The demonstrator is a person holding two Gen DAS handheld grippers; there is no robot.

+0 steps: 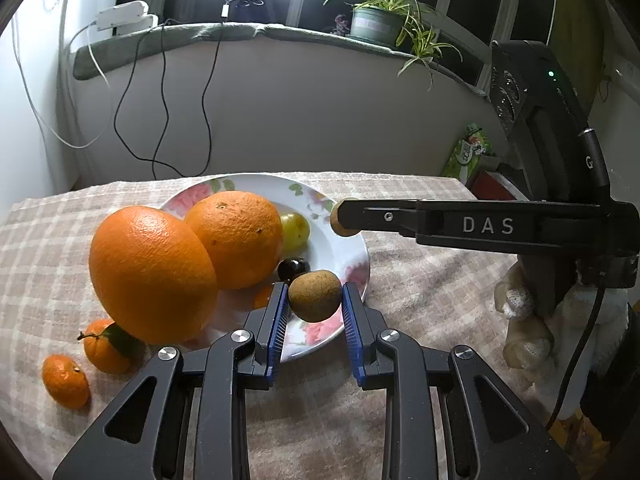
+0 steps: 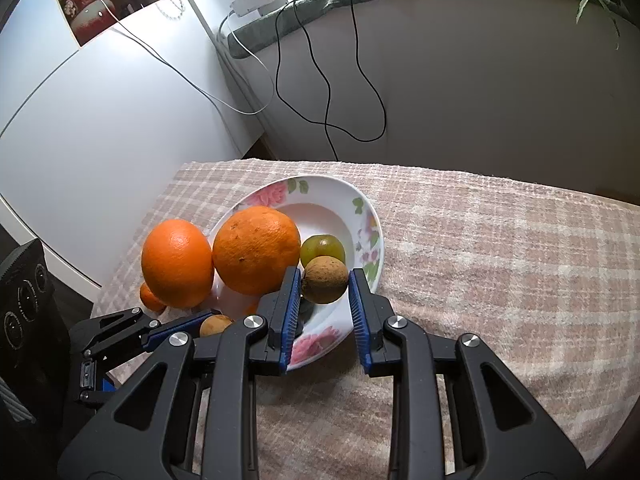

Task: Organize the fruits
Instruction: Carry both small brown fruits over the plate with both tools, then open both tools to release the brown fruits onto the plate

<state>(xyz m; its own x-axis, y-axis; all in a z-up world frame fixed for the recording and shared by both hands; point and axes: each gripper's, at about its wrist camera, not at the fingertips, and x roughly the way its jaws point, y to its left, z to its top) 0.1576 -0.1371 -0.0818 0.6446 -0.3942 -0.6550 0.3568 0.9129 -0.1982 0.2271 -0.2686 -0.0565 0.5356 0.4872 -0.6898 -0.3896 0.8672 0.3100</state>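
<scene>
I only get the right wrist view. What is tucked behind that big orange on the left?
Observer: The left wrist view shows a leafy mandarin and a bare mandarin on the cloth beside the big orange.
Operator: Is there anything on the plate that I'm missing?
Observer: A small dark fruit lies on the plate, near the green fruit.

The left gripper (image 1: 315, 300) clamps a brown longan (image 1: 315, 295) over the floral plate's (image 1: 352, 254) near rim. At two o'clock, the right gripper (image 1: 346, 218) pinches another longan (image 1: 343, 229).
</scene>
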